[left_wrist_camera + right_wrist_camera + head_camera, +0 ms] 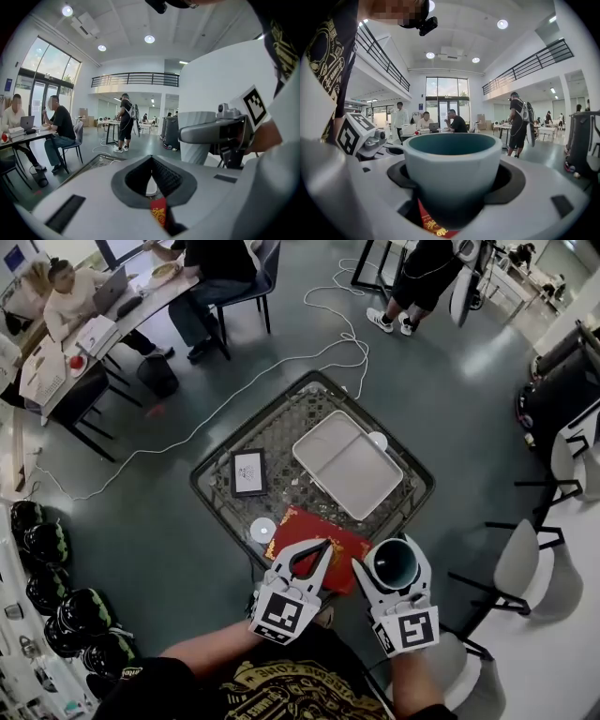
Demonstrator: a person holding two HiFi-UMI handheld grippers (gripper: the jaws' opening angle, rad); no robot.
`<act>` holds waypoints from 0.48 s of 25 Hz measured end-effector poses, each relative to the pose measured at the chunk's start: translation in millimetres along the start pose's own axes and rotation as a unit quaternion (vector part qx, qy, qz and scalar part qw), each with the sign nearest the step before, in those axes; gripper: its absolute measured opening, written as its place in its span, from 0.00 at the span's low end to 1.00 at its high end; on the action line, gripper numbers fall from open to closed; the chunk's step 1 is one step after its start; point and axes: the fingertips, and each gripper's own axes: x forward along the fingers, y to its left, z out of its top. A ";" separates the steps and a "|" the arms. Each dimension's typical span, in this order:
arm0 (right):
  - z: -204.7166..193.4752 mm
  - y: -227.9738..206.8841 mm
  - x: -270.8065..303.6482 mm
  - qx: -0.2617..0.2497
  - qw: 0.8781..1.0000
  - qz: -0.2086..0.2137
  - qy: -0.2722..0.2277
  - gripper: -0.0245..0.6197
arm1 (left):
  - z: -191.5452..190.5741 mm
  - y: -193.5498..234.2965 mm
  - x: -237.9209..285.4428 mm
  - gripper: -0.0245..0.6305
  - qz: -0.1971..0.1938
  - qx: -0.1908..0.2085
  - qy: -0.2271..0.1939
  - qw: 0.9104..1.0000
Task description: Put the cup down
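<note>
A pale cup (394,568) with a dark teal inside stands upright between the fingers of my right gripper (391,557), which is shut on it. In the right gripper view the cup (452,161) fills the middle and hides the fingertips. It hangs over the near corner of the mesh-topped table (217,486), just right of a red packet (314,542). My left gripper (324,544) is beside it on the left, over the red packet, with its tips together and nothing held. The left gripper view shows the tips (151,161) meeting, with the cup (197,138) at the right.
On the table lie a white two-part tray (347,465), a black-framed tablet (248,472), a white disc (263,530) and a small white round piece (378,440). Grey chairs (520,563) stand at the right. People sit at a desk at the upper left; a white cable (281,367) trails over the floor.
</note>
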 end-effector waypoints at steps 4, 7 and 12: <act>1.6 -2.5 18.5 -0.003 1.000 -0.009 -0.004 0.62 | -3.2 13.1 9.3 0.04 -0.007 0.001 0.003 1.000; 2.2 -8.0 27.8 -0.002 1.000 -0.024 -0.004 0.62 | -4.9 22.8 17.3 0.04 -0.009 -0.003 0.005 1.000; 3.7 -19.4 37.1 0.004 0.999 -0.050 -0.003 0.62 | -7.1 36.3 31.9 0.04 -0.015 -0.011 0.004 1.000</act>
